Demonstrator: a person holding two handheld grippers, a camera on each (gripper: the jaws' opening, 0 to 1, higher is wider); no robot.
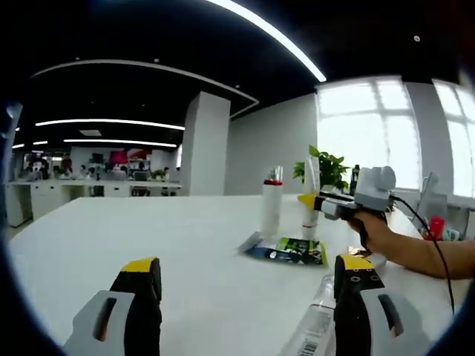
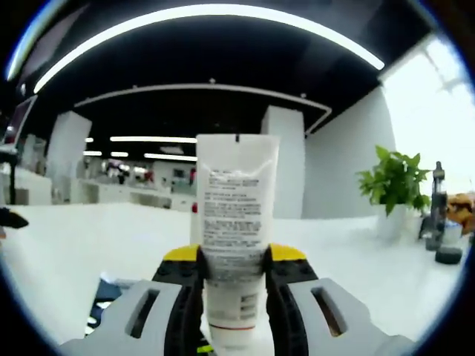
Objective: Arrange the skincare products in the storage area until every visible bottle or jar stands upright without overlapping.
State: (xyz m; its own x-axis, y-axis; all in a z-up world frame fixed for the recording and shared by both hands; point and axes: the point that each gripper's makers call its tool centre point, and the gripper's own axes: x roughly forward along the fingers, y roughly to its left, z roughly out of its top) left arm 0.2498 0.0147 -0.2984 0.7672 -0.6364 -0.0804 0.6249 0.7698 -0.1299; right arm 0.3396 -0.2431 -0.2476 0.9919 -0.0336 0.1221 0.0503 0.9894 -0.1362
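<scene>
Right gripper (image 2: 234,278) clamped on white tube (image 2: 236,222), centre frame; tube's long axis vertical, crimped end up, cap down. Left gripper (image 1: 249,285) spread, nothing between jaws, lower frame. Red-collared bottle (image 1: 272,204) upright mid-frame beside flat sachet (image 1: 293,251) on white table (image 1: 148,230).

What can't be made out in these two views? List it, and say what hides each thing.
- White tube, right gripper view: its base, hidden between the right gripper jaws; label print too small to read.
- Clear bottle, left gripper view: cut off by the bottom edge, partly behind the left gripper.
- Flat sachets, left gripper view: print too small.
- Tall bottle: label unreadable at that distance.
</scene>
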